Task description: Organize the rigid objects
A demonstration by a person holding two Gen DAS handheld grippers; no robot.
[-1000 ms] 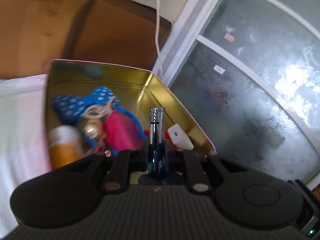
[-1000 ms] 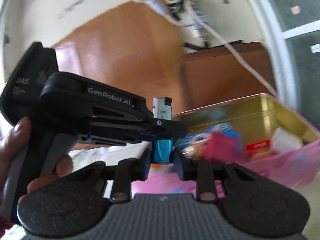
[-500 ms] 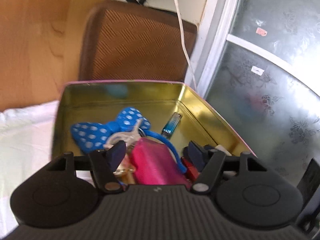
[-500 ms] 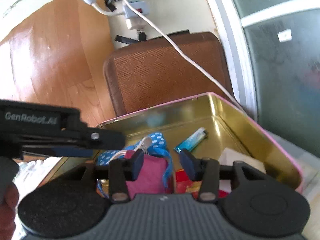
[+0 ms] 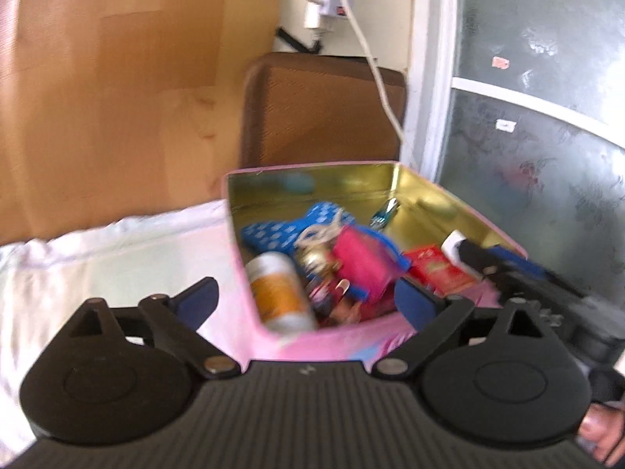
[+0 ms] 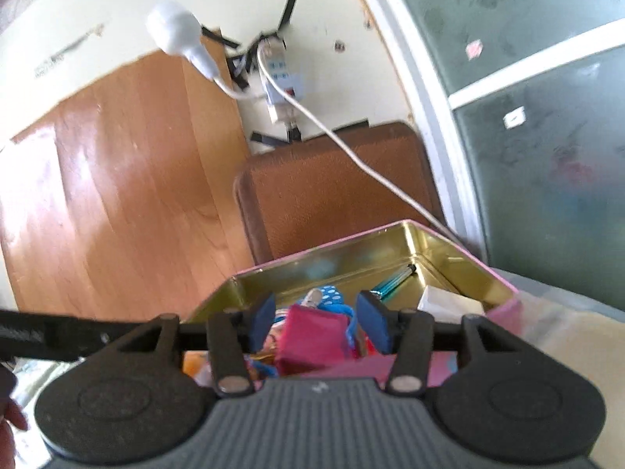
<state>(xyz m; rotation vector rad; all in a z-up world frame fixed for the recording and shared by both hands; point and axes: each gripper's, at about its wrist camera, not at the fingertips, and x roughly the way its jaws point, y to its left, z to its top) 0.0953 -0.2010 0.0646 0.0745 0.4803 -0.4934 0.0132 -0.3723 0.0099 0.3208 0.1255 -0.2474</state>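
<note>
The pink tin [image 5: 461, 199], gold inside, sits mid-frame on the white cloth [image 5: 97, 265] holding a blue lighter [image 6: 392, 282], orange bottle [image 5: 279, 293] and pink box [image 5: 361, 260], while the left gripper [image 5: 306, 299] and right gripper [image 6: 318, 322] hang before it, jaws opening, empty.

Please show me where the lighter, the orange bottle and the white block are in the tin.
lighter [image 6: 392, 282]: right wrist view, middle of its teal body.
orange bottle [image 5: 279, 291]: left wrist view, on its orange label.
white block [image 6: 449, 305]: right wrist view, on its top face.
</note>
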